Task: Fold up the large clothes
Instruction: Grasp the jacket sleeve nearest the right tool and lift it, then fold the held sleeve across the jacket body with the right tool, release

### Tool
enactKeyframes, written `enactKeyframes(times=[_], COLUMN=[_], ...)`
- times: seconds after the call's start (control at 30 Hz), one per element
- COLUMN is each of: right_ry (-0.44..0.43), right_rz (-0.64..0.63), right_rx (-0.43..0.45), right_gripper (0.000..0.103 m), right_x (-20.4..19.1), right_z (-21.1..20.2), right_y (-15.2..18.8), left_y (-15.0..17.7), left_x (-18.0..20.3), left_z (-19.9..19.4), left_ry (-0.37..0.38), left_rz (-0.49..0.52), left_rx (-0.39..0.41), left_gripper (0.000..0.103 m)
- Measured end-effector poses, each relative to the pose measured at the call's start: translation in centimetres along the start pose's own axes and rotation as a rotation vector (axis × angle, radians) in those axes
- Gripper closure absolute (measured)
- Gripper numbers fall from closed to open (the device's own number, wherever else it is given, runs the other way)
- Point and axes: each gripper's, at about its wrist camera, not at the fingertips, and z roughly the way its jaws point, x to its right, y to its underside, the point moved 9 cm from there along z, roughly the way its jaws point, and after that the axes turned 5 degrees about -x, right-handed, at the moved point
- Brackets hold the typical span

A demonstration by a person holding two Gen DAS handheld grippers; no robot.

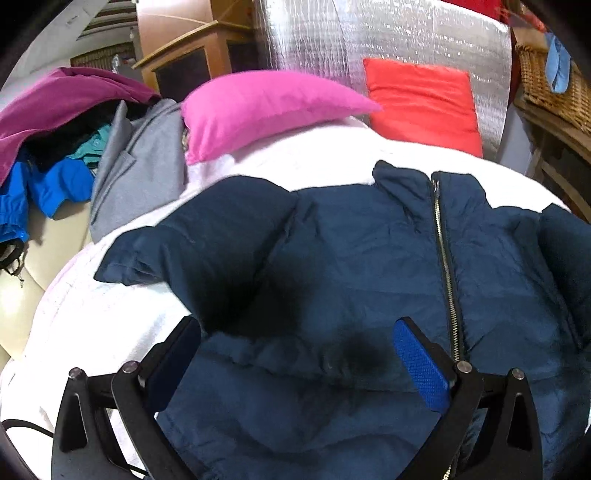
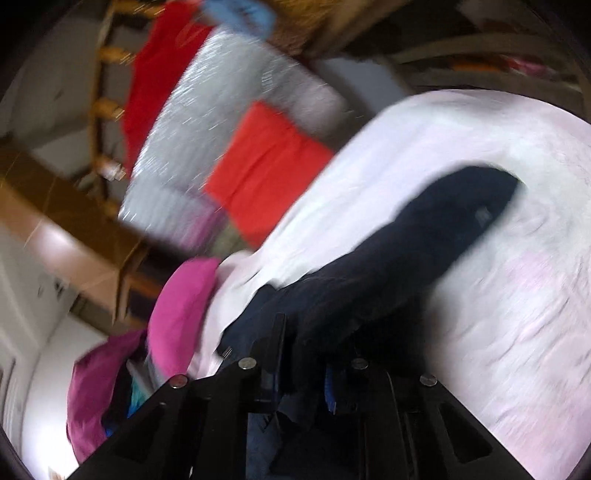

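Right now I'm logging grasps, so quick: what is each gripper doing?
Left gripper: open, over the navy jacket, holding nothing.
Right gripper: closed on the jacket's sleeve.

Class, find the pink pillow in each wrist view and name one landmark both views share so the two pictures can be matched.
Left wrist view: the pink pillow lies upper centre, on the white bedding behind the navy jacket.
Right wrist view: the pink pillow sits lower left, tilted and blurred, at the bedding's edge.
Shared landmark: the red cushion against the silver foil sheet.
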Motion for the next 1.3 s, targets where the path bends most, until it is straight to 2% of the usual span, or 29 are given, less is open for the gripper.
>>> enactKeyframes(times=[0.17,0.3,0.37,0.4,0.47,0.5,0.53,0.7,0.93,1.3], right_ry=[-0.043,0.027,0.051,0.065,0.076,0.079,0.076,0.075,0.066,0.161], right_rz=[-0.06,-0.121,-0.113,-0.112,-0.106,-0.09,-0.07,0.031,0.207,0.319], right_rx=[-0.133,-0.244,-0.278,-0.289,-0.3,-0.301,-0.3,-0.251,-0.254,-0.174], right_gripper=[0.085,0.082,0.082,0.077,0.056,0.037,0.032,0.032,0.032,0.032], right_x=[-3.9,-4.5,-4.3,-4.2,-3.8,-3.4,-2.7,-1.2,2.3,7.3], right_z=[2.4,5.8,7.0,7.4,7.6,7.3,6.8,4.4,2.7,-0.4], right_y=[7.1,11.7,13.0,13.3,13.6,13.4,13.2,10.9,9.3,6.3], left_y=[0.0,-0.3,-0.4,-0.4,-0.5,-0.6,-0.7,-0.6,-0.7,-0.8], left_x=[-1.3,-2.5,-2.9,-3.0,-3.4,-3.4,-3.3,-2.7,-1.2,-0.2], left_z=[-2.3,-3.7,-4.0,-4.2,-4.5,-4.6,-4.8,-5.6,-6.3,-6.1], left_ry=[0.025,0.018,0.029,0.036,0.051,0.057,0.069,0.112,0.131,0.123], left_rz=[-0.028,-0.04,-0.047,-0.05,-0.055,-0.055,-0.054,-0.041,-0.016,-0.008], left_rx=[0.045,0.092,0.103,0.107,0.115,0.116,0.117,0.124,0.139,0.136], left_gripper=[0.0,0.0,0.0,0.0,0.0,0.0,0.0,0.0,0.0,0.0])
